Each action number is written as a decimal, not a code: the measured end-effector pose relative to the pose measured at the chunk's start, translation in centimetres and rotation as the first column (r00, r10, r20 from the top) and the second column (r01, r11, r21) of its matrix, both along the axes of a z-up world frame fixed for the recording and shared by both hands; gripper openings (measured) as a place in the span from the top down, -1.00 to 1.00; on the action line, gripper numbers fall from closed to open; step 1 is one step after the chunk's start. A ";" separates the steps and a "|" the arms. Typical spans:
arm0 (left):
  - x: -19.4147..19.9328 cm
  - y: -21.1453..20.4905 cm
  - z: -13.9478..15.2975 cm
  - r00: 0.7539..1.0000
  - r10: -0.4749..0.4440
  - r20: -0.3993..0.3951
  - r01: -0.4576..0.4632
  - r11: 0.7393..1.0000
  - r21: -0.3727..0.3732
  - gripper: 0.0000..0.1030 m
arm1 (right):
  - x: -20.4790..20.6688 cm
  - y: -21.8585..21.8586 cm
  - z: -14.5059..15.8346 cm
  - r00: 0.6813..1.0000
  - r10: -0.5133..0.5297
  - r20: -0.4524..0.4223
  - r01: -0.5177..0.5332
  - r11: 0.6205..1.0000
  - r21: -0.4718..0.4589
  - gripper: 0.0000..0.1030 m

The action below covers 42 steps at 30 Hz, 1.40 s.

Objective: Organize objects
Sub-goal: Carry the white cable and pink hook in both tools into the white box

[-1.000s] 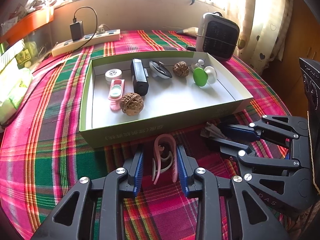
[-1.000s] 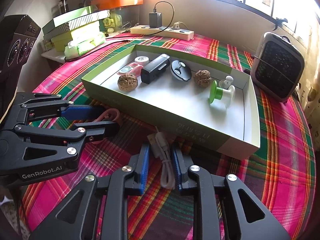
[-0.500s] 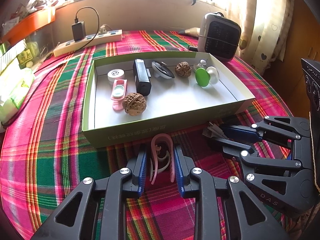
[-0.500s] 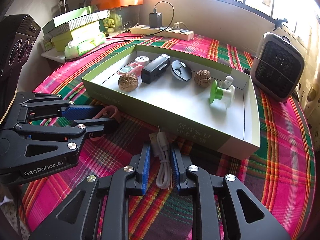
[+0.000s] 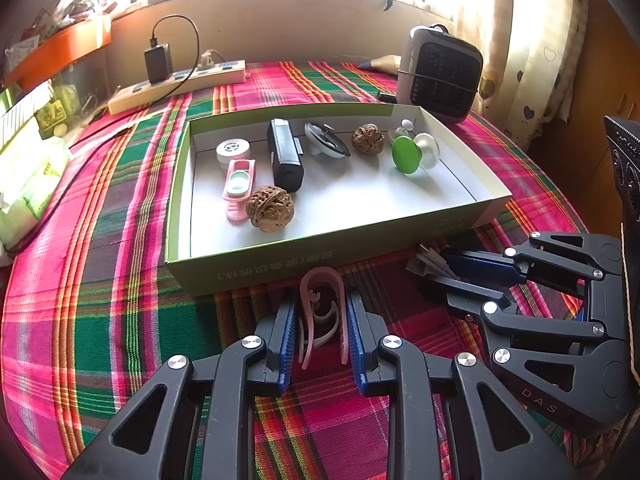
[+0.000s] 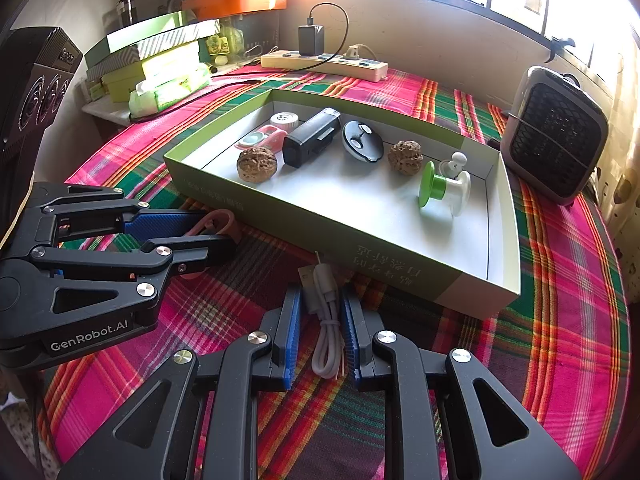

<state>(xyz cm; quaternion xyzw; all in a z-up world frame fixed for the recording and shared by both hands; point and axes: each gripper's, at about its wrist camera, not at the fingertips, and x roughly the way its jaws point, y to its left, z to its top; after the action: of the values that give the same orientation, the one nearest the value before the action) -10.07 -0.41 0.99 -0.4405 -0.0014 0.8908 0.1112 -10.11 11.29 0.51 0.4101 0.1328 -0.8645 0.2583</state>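
Now my left gripper (image 5: 322, 318), low in the frame, has just been closing on the pink clip (image 5: 322, 300) by the box (image 5: 320, 258), and my right gripper (image 6: 321, 320) is squeezed tight on the white cable (image 6: 326, 320).

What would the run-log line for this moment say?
left gripper: closing on pink clip | right gripper: shut on white cable | both outside box

Box (image 5: 280, 264) sits mid-table; heater (image 5: 442, 74) at its 2 o'clock, power strip (image 5: 180, 86) at 11. Inside: two walnuts (image 5: 271, 209), case (image 5: 285, 155), spool (image 5: 412, 153). Clip (image 5: 322, 312) and cable (image 6: 326, 320) lie at 6, before the box wall.
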 end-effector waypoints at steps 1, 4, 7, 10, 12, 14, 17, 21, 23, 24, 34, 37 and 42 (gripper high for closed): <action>0.0 0.0 0.0 1.000 0.000 0.000 0.000 1.000 0.000 0.58 | 0.0 0.0 0.0 1.000 0.000 0.000 0.000 1.000 0.000 0.60; 0.1 0.0 0.0 1.000 0.002 0.000 -0.002 1.000 0.000 0.58 | 0.0 -0.1 0.0 1.000 0.000 -0.003 0.000 1.000 0.003 0.61; 0.0 -0.1 0.0 1.000 0.002 -0.001 -0.002 1.000 -0.001 0.58 | 0.0 -0.1 0.0 1.000 0.000 -0.003 0.000 1.000 0.001 0.61; -0.1 -0.1 0.0 1.000 0.007 -0.004 -0.007 1.000 -0.003 0.58 | 0.1 0.0 0.0 1.000 -0.005 -0.005 0.005 1.000 -0.005 0.61; 0.1 -0.2 0.1 1.000 0.010 -0.009 -0.010 1.000 -0.002 0.58 | 0.1 0.1 0.0 1.000 -0.008 -0.007 0.008 1.000 -0.008 0.61; 0.2 -0.3 0.3 1.000 0.012 -0.015 -0.012 1.000 0.000 0.58 | 0.2 0.1 0.1 1.000 -0.014 -0.008 0.014 1.000 -0.011 0.61; 0.4 -0.3 0.6 1.000 0.011 -0.024 -0.012 1.000 -0.001 0.58 | 0.3 0.2 0.3 1.000 -0.013 -0.005 0.013 1.000 -0.023 0.61; 0.7 -0.3 1.0 0.999 0.010 -0.037 -0.010 1.000 0.000 0.58 | 0.6 0.2 0.5 1.000 -0.009 -0.007 0.009 0.999 -0.034 0.61; 0.8 -0.2 1.3 0.999 0.009 -0.046 -0.009 1.000 -0.001 0.58 | 0.8 0.2 0.7 1.000 -0.009 -0.013 0.009 0.999 -0.037 0.61; 0.9 -0.2 1.5 0.999 0.009 -0.051 -0.009 1.000 -0.001 0.58 | 0.8 0.2 0.9 1.000 -0.010 -0.016 0.009 0.999 -0.039 0.61; 1.0 -0.4 3.4 0.995 0.020 -0.100 -0.020 1.000 0.006 0.58 | 1.1 0.2 2.6 0.998 -0.023 -0.055 0.019 0.998 -0.066 0.61; 0.7 -0.6 3.8 0.994 0.027 -0.110 -0.026 1.000 0.008 0.58 | 0.9 0.3 3.0 0.997 -0.035 -0.064 0.030 0.997 -0.072 0.61; 0.1 -0.7 4.2 0.992 0.028 -0.122 -0.028 1.000 0.007 0.58 | 0.3 0.5 3.7 0.996 -0.056 -0.075 0.050 0.995 -0.083 0.61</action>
<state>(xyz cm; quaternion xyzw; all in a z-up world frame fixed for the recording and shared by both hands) -9.95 -1.15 5.20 -0.3848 -0.0032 0.9176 0.0997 -9.76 11.83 4.18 0.3688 0.0965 -0.8910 0.2465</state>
